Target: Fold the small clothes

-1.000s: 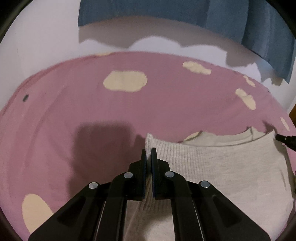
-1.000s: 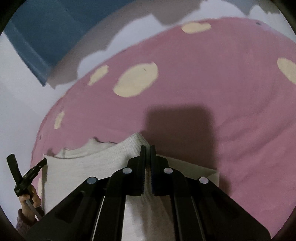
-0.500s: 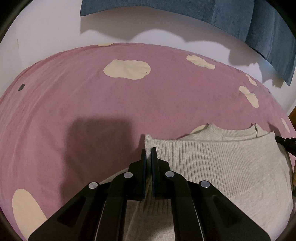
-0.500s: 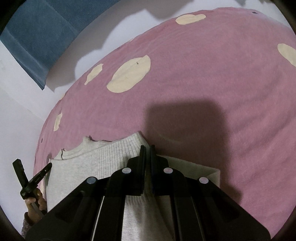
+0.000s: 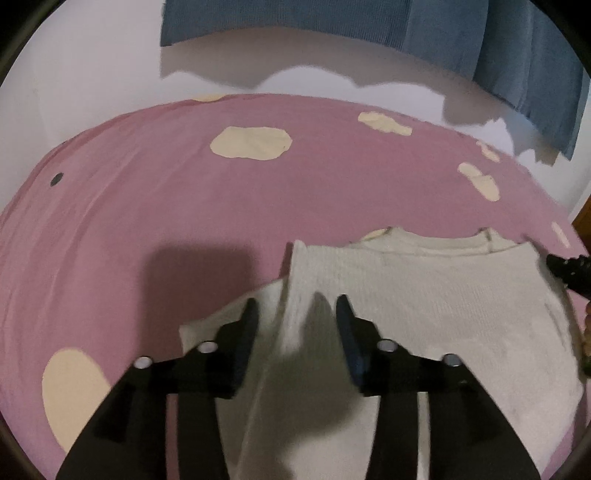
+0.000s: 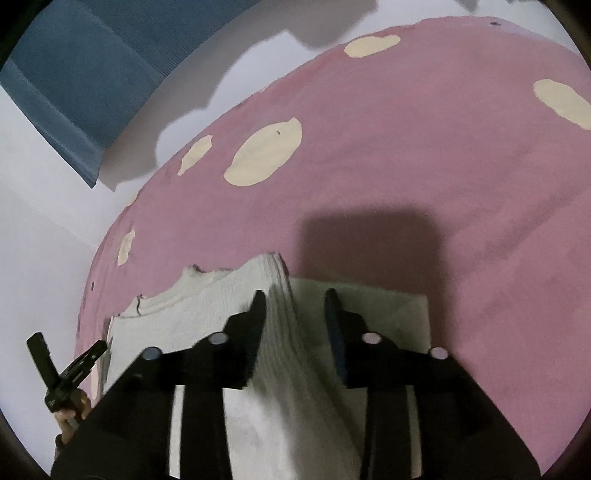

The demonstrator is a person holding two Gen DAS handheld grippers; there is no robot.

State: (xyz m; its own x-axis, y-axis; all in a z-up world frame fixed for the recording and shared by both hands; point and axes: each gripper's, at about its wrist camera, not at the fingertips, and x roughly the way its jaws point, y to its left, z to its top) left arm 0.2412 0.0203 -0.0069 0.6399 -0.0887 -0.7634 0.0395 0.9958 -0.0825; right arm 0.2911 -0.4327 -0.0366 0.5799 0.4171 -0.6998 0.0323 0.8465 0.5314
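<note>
- A pink cover (image 5: 147,229) with pale yellow spots (image 5: 251,143) is being seen spread over the flat top, and a small dark dot (image 5: 56,179) is sitting on it at the far left.
- Behind it, a white wall (image 5: 81,74) is being shown, with a blue cloth (image 5: 369,18) hanging along the top and its shadow being thrown under it.
- A strip of brown wood (image 5: 583,216) is being glimpsed at the far right edge of the left view.
- The cream sweater (image 5: 443,295) is lying flat on the pink cover, with its neck edge pointing away toward the wall.
- A raised fold of the sweater is standing between the fingers of the left gripper (image 5: 295,317), but it is not being pinched; the jaws are spread apart.
- The right gripper (image 6: 295,310) is being held the same way over the other side fold, with its jaws spread and the knit ridge loose between them.
- In the right view, a hand (image 6: 70,417) is being seen at the lower left, holding the other tool.
- A second ago both claws were pressed together on the sweater folds; both have just been opening, and the cloth is now being let go.
- The sweater is now lying lower and flatter than before.
</note>
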